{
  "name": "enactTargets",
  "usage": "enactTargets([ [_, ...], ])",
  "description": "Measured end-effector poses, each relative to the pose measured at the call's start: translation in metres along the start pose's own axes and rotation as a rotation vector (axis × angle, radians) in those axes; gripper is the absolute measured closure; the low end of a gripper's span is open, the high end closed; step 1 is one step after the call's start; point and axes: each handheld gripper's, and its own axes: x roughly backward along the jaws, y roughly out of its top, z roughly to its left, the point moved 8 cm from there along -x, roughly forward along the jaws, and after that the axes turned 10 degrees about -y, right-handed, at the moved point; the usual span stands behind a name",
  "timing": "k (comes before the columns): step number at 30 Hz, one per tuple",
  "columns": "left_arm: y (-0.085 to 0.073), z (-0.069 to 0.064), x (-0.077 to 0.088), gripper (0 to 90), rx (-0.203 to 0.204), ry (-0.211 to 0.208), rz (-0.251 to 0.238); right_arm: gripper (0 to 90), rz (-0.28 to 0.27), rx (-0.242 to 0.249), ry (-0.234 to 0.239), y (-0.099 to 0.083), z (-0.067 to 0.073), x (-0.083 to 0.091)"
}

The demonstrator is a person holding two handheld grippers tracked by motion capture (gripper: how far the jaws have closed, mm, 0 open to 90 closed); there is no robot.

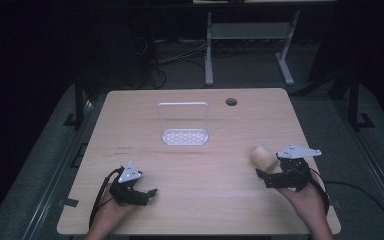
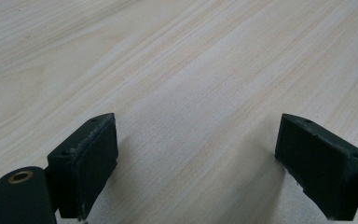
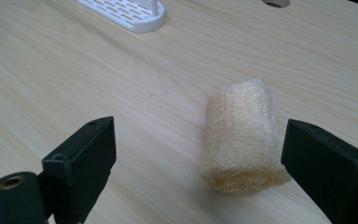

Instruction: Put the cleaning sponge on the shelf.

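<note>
The table point(image 3: 74, 93) is pale wood-grain laminate, smooth with a faint matt sheen and fine streaks. The loofah roll point(image 3: 242, 135) is fibrous, rough and dry-looking, cream-coloured, with a fuzzy surface. The slotted rack point(image 1: 184, 136) looks like white plastic, smooth and slightly glossy. The right gripper point(image 3: 196, 163) has matt black jaw blocks, faintly grainy, edges scuffed.

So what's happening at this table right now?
A person holds a two-jaw gripper in each hand over a wooden table. The right gripper is open, its jaws either side of a beige loofah roll lying on the table, not yet gripped. The left gripper is open over bare wood. A white rack stands farther back on the table.
</note>
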Motion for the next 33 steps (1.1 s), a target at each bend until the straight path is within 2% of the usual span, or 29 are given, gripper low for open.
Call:
enactTargets([
  [17, 0.000, 0.000, 0.000, 12.3, 0.000, 0.000, 0.001, 9.9, 0.041, -0.026, -0.011, 0.007, -0.022, -0.018],
  [33, 0.000, 0.000, 0.000, 12.4, 0.001, 0.002, 0.001, 10.0, 0.088, -0.022, -0.039, 0.003, -0.032, -0.040],
])
